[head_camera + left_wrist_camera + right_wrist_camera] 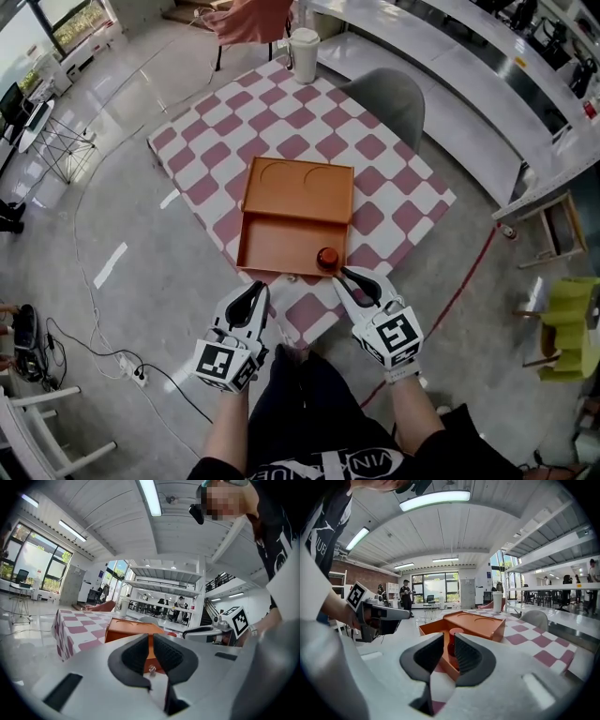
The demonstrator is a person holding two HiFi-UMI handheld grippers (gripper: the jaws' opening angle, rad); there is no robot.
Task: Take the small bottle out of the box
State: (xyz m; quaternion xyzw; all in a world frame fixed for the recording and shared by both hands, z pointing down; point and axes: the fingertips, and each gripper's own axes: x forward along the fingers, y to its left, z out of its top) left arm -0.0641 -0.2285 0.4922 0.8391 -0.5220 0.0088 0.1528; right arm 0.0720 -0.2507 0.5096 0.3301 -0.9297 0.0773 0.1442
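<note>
The small bottle (326, 258), red with a dark cap, stands upright in the lower right corner of the orange box (281, 246), close against the near wall. It has not been lifted.

The right tool (347, 275) sits just below and right of that corner, pointing at the bottle. In the right gripper view its jaws stand slightly apart with nothing pressed between them, and the bottle shows through the gap, just beyond the box wall.

To do this step well, I judge that the jaws need to open wider than the bottle. The tool should then come over the near wall and down, not straight in, so that the wall does not block it. The pads should close on the bottle's body below the cap, and the lift should go straight up until it clears the rim. A tilted grip could knock the bottle against the corner.

The left tool (260, 287) hangs off the table's near edge, lower left of the box. Its jaws are a narrow slit apart and hold nothing. It could steady the box if it slides.

Count: 1 bottle, 1 box with 2 round recesses (298, 178) in its raised far half, and 2 tools. There is also 1 table (375, 150) under a checked cloth, 1 white cup (304, 54) at its far edge and 1 grey chair (389, 94) at upper right.
</note>
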